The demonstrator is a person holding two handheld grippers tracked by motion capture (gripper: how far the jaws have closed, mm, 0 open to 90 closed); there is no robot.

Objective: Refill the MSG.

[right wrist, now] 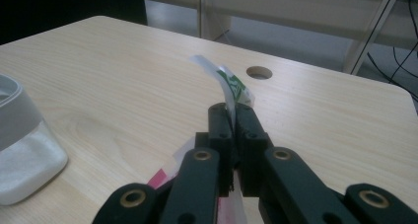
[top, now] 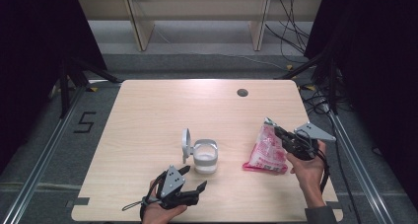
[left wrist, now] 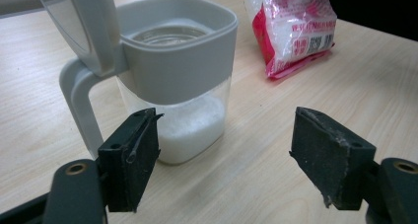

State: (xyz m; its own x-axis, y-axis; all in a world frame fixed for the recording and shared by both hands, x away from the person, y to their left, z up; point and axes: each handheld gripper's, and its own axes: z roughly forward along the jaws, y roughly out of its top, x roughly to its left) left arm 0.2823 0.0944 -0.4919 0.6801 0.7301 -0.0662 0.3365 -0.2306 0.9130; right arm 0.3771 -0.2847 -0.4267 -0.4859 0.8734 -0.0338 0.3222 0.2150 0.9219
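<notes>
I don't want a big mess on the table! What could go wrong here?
1. The right gripper pinches only the thin top edge of the pink bag. The bag could slip out or tear.
2. The jar has its lid flipped open, with white grains inside. A bump could tip it and spill them.
3. The left gripper is open and not holding the jar, so nothing steadies it.

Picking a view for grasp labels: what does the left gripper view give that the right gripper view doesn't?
Left gripper view: the left gripper with jaws open, the container's flipped-up lid, and the bag's red printed body.
Right gripper view: the right gripper shut on the bag's clear top edge, and the table's round hole.
Both: the grey-rimmed container of white powder, on the wooden table.
</notes>
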